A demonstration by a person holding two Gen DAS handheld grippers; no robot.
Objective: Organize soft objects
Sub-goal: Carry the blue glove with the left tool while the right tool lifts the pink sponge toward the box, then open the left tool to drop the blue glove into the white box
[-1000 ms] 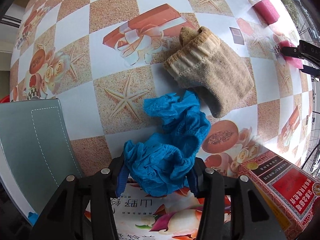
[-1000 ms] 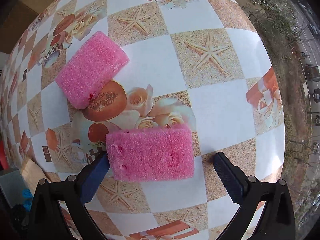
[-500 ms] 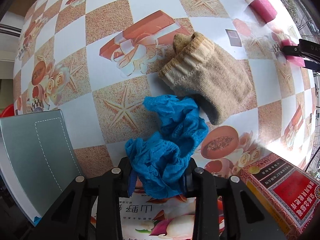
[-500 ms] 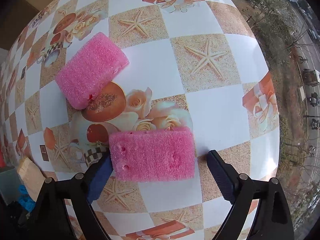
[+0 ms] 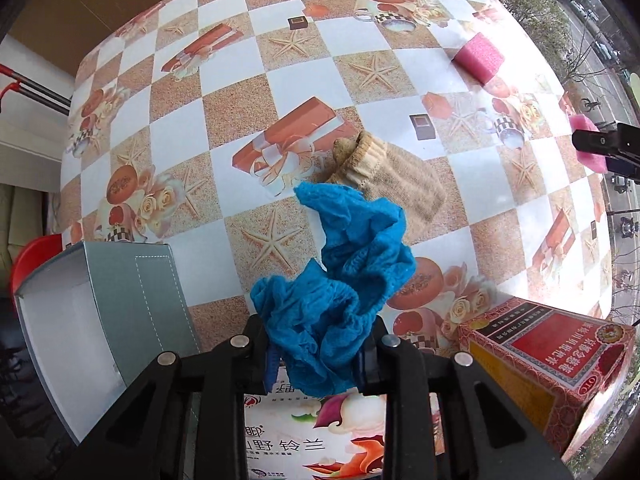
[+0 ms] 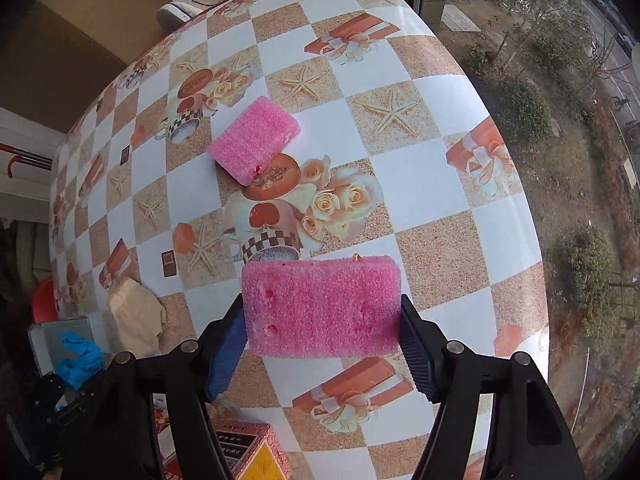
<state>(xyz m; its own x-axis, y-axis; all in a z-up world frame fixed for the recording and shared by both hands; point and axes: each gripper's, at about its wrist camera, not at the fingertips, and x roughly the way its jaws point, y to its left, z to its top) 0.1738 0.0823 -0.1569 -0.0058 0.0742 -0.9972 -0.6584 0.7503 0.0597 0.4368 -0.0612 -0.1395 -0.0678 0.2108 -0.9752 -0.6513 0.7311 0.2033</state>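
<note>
The left gripper (image 5: pixel 316 354) is pinched on a crumpled blue cloth (image 5: pixel 340 292), which bunches between its fingers and stands up above them, its upper folds overlapping the view of a beige sock (image 5: pixel 394 178). The sock lies flat near the middle of the surface (image 5: pixel 224 120), cuff toward the far edge. Close to the near-left corner sits a grey bin (image 5: pixel 100 320), open side up, its rim just left of the gripper. Toward the near-right corner a red box (image 5: pixel 544 356) lies with one end at the near edge, and a printed packet (image 5: pixel 288 436) lies under the gripper. Between bin and sock the checkered top is bare, as is the stretch from there to the far edge.

The right gripper (image 6: pixel 322 330) squeezes a pink sponge (image 6: pixel 320 306) by its two short ends, the long face turned to the camera; whether it still touches the surface I cannot tell. A second pink sponge (image 6: pixel 254 140) lies farther in, well apart, resting partly on a printed cake picture. The right edge of the surface curves close by on the gripper's right, with ground and shrubs beyond it. From this view the sock (image 6: pixel 136 314) and cloth (image 6: pixel 78 358) show toward the left, with the bin (image 6: pixel 44 338) beside them. In the left view the right gripper (image 5: pixel 608 148) holds its sponge (image 5: pixel 588 144) at the right edge, and the other sponge (image 5: pixel 478 58) sits near the far-right corner.
</note>
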